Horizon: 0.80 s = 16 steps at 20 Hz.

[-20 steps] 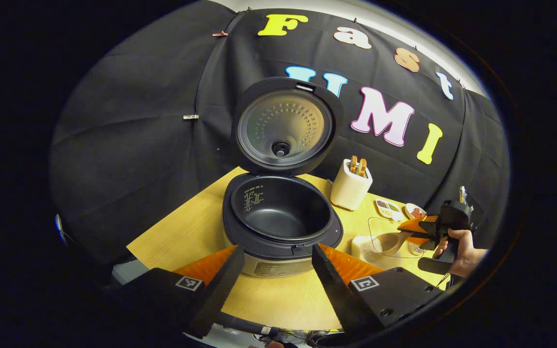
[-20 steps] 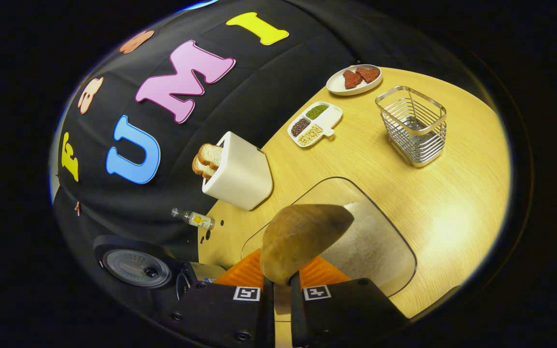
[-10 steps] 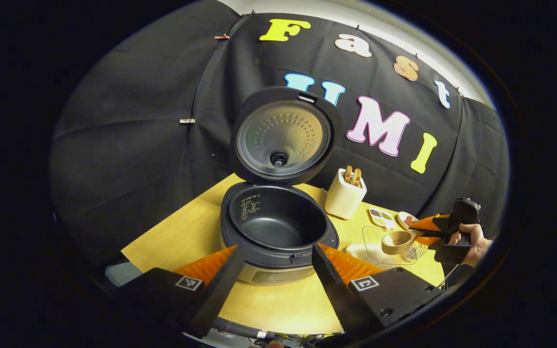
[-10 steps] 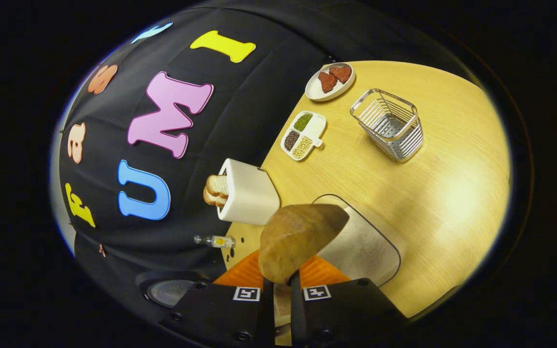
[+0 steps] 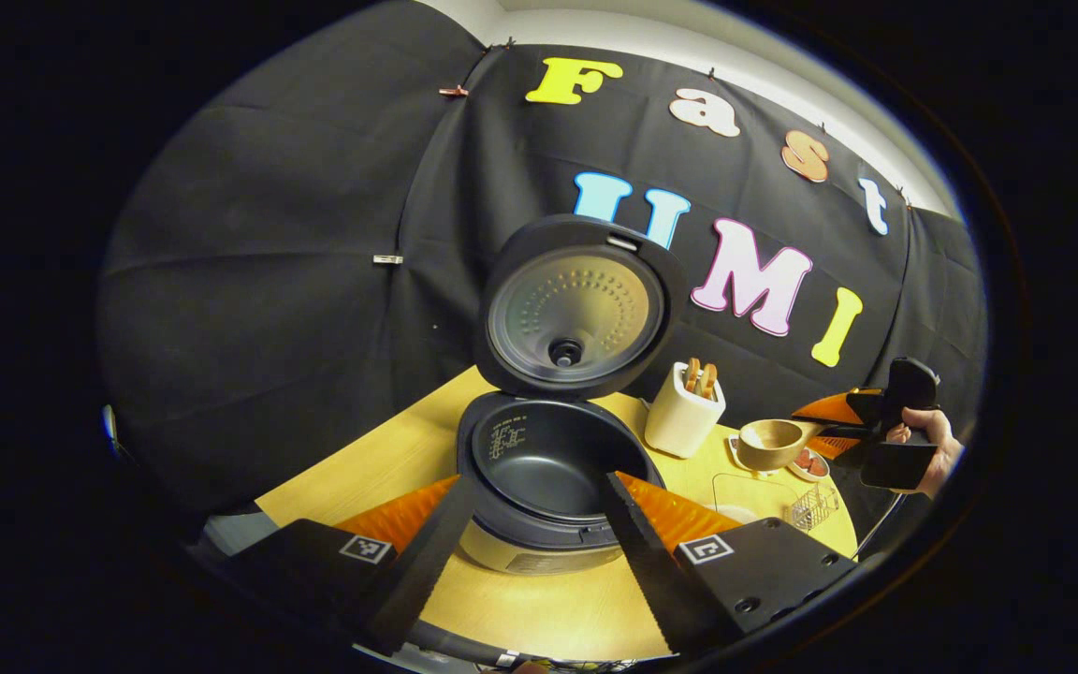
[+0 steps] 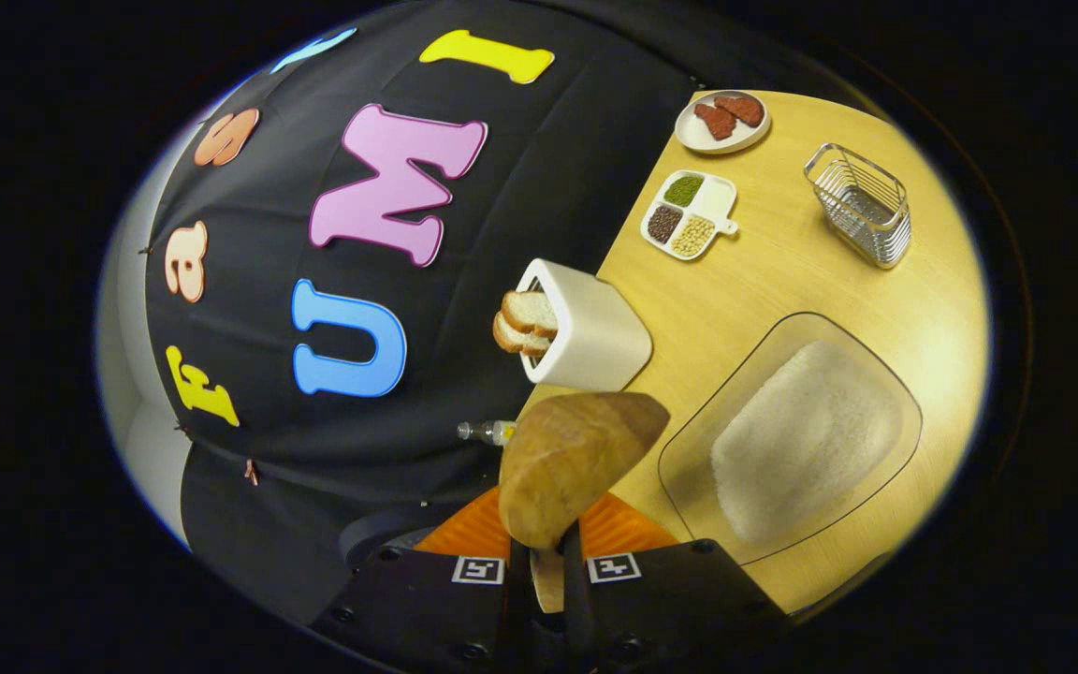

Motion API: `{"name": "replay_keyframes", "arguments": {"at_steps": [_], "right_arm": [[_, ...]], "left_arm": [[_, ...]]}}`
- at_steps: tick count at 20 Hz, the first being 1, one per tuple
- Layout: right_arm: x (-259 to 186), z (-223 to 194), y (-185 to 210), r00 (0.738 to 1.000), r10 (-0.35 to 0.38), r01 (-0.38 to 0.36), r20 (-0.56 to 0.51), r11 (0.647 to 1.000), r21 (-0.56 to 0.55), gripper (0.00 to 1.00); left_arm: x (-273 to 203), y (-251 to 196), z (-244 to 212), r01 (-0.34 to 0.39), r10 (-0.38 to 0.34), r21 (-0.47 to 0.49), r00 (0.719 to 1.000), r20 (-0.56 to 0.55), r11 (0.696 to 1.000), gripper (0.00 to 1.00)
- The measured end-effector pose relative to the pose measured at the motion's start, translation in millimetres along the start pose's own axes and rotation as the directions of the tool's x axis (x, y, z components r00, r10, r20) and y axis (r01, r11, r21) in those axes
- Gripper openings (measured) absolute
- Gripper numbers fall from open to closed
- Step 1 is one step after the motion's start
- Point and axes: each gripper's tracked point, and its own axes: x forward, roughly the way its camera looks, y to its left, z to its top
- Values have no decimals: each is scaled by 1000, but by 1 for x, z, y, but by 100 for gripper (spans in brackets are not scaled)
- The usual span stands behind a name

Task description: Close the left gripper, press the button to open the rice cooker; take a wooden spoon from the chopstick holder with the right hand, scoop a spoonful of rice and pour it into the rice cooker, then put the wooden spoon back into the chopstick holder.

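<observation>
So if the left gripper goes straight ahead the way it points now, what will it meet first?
Probably the rice cooker: its open pot sits right between the left gripper fingers, just ahead. Depth is hard to judge.

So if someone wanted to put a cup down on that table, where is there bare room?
Bare wood lies between the rice tray and the wire basket, and left of the open rice cooker. It is crowded along the wall: toaster, bean dish and plate sit close together there.
</observation>
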Motion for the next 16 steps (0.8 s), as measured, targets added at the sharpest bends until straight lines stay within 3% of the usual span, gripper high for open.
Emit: {"name": "replay_keyframes", "arguments": {"at_steps": [7,10,12,16], "right_arm": [[35,-75,47,993,41,-51,-108,995,-87,18],[50,-102,67,992,52,-73,-117,980,-186,18],[59,-116,78,992,63,-93,-110,950,-299,18],[74,-140,94,990,96,-134,-100,853,-505,18]], "left_arm": [[-6,34,10,-50,50,25,999,18,998,95],[-6,44,8,-63,63,47,998,19,997,95],[-6,49,6,-66,65,36,998,14,997,95],[-9,57,6,-64,64,-3,998,10,998,96]]}}
